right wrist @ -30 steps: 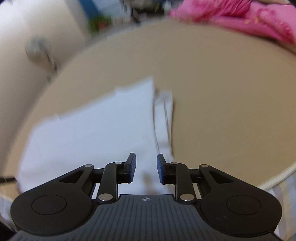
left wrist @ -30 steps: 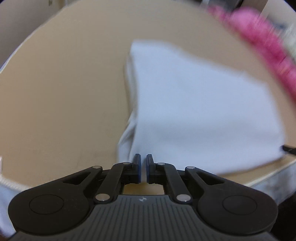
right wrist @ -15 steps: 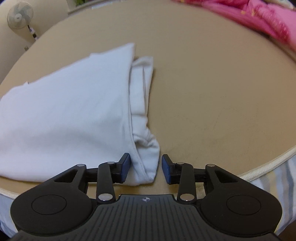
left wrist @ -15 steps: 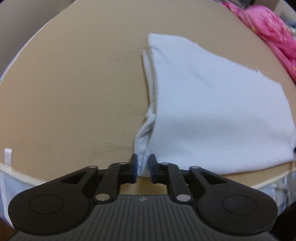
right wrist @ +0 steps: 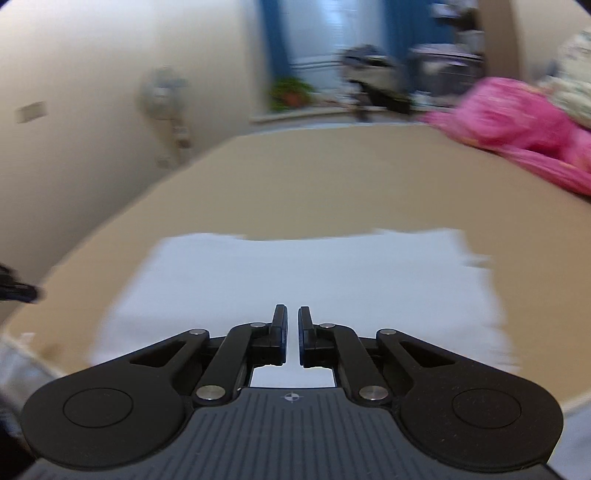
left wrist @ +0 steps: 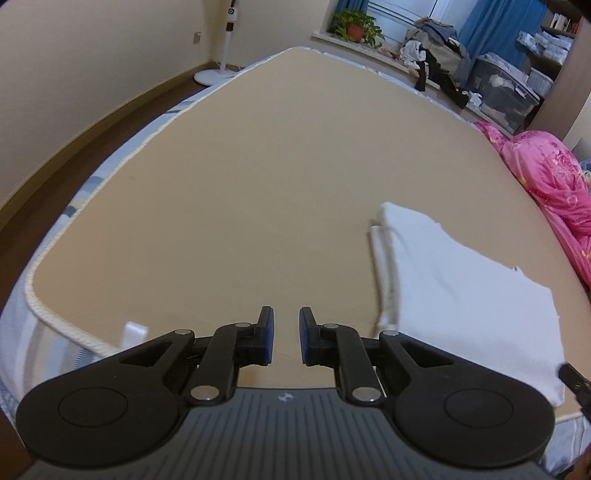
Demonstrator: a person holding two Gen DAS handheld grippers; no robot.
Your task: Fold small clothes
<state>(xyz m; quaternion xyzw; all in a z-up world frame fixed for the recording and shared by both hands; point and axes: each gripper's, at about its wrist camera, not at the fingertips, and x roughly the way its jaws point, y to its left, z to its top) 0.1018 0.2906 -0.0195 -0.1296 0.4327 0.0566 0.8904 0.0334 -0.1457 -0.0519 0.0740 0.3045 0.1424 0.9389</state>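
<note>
both tongs have let go of the white garment (left wrist: 461, 295) and pulled back from its edges; it lies folded flat near the bed's (left wrist: 240, 206) front edge. the left tongs (left wrist: 283, 334) stand slightly spread over bare mattress, the right tongs (right wrist: 291, 334) have just closed nearly together on nothing. this fold looks finished. no readable writing anywhere.

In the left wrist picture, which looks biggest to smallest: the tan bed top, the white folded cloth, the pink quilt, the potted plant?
As they look in that view:
1. tan bed top
2. white folded cloth
3. pink quilt, partly cut off at the edge
4. potted plant, far away, so its true size is unsure
</note>
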